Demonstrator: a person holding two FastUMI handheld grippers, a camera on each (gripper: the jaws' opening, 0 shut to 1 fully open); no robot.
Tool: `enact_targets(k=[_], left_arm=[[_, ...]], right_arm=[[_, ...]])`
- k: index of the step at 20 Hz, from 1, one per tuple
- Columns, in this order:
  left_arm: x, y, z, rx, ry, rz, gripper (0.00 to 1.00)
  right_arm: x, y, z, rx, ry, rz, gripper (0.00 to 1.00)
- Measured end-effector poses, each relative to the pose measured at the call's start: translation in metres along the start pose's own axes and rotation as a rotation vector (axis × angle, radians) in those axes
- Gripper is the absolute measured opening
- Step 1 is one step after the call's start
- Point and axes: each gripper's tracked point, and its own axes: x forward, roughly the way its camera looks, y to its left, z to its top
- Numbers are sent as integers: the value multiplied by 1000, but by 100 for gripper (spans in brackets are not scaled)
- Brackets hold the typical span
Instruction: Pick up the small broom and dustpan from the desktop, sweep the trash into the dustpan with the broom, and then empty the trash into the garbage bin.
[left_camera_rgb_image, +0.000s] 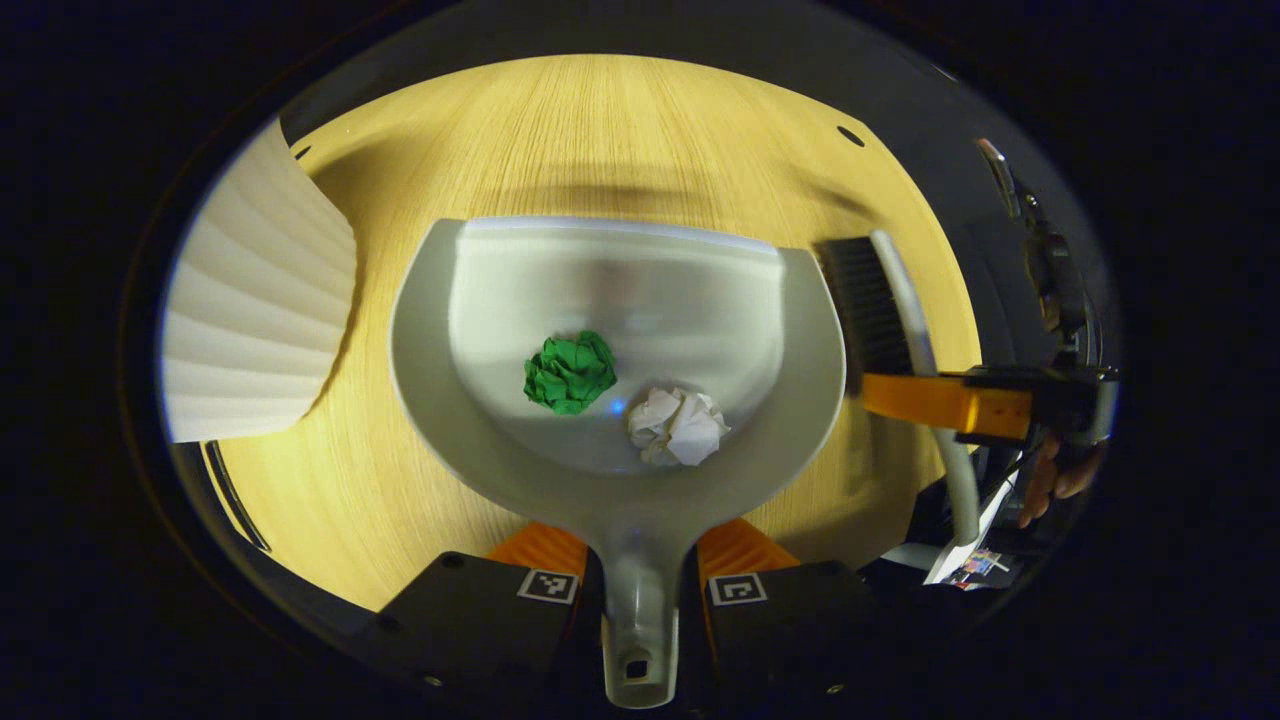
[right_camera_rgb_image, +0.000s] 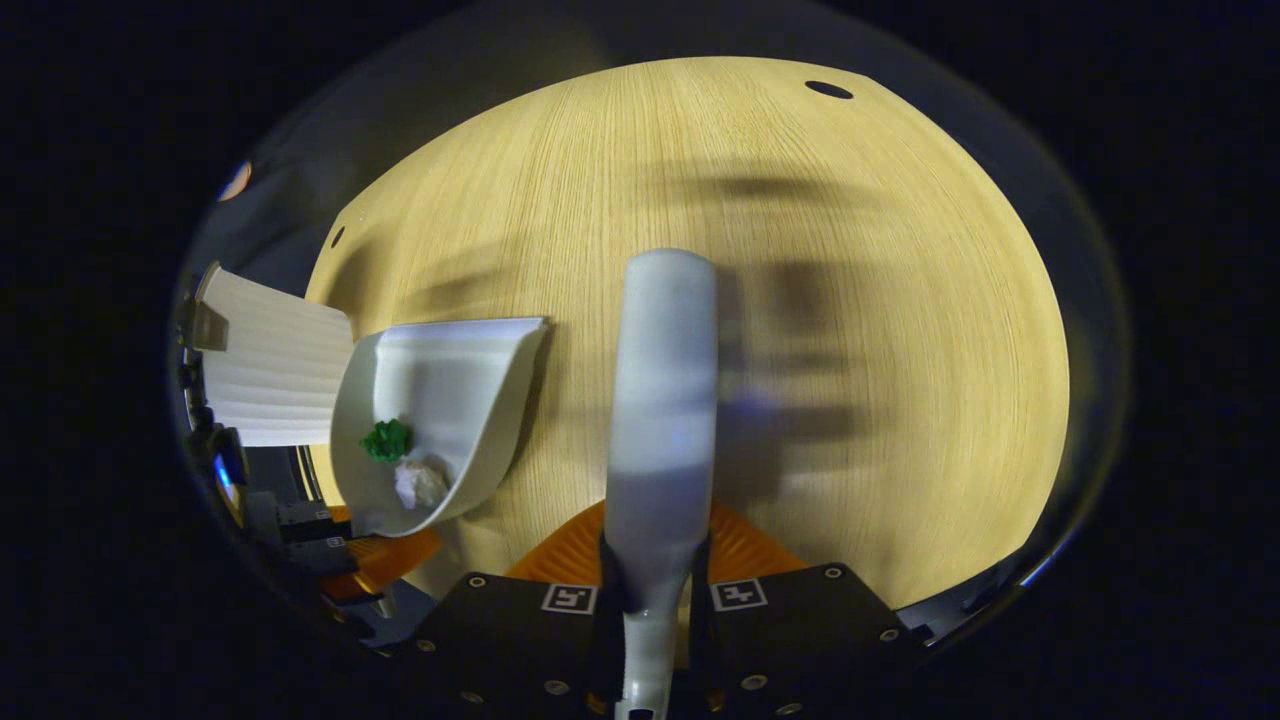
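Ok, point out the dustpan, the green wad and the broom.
dustpan (left_camera_rgb_image: 800, 330): left gripper view, bare right wall.
green wad (left_camera_rgb_image: 569, 372): left gripper view, its middle.
broom (right_camera_rgb_image: 662, 400): right gripper view, back of head.

A pale wooden tabletop (left_camera_rgb_image: 620, 130) with fine straight grain ran across the left gripper view. A small dark oval hole (left_camera_rgb_image: 850, 135) sat in it toward 1 o'clock and another hole (left_camera_rgb_image: 302, 152) near its edge toward 10 o'clock. A soft shadow band (left_camera_rgb_image: 600, 190) crossed the wood at 12 o'clock. At 4 o'clock, off the table's edge, lay a white sheet (left_camera_rgb_image: 960, 555) with a small coloured print (left_camera_rgb_image: 978, 566) touching it. In the right gripper view, the holes showed at 1 o'clock (right_camera_rgb_image: 828, 89) and 10 o'clock (right_camera_rgb_image: 337, 237), and blurred dark shadows (right_camera_rgb_image: 800, 420) lay on the wood toward 3 o'clock.
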Motion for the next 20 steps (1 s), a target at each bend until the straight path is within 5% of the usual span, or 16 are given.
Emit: enact_targets(k=[6,13,17,20], left_arm=[[-98,-9,52,116,-215,10,33],[-241,21,79,78,-324,-78,33],[-305,121,87,22,-358,87,33],[-323,212,68,-18,-281,293,33]], right_arm=[[2,-8,-13,-28,-15,-2,27],[7,-9,-23,-109,-1,-17,27],[9,-8,-27,-149,8,-8,27],[9,-7,-26,-165,7,-7,27]])
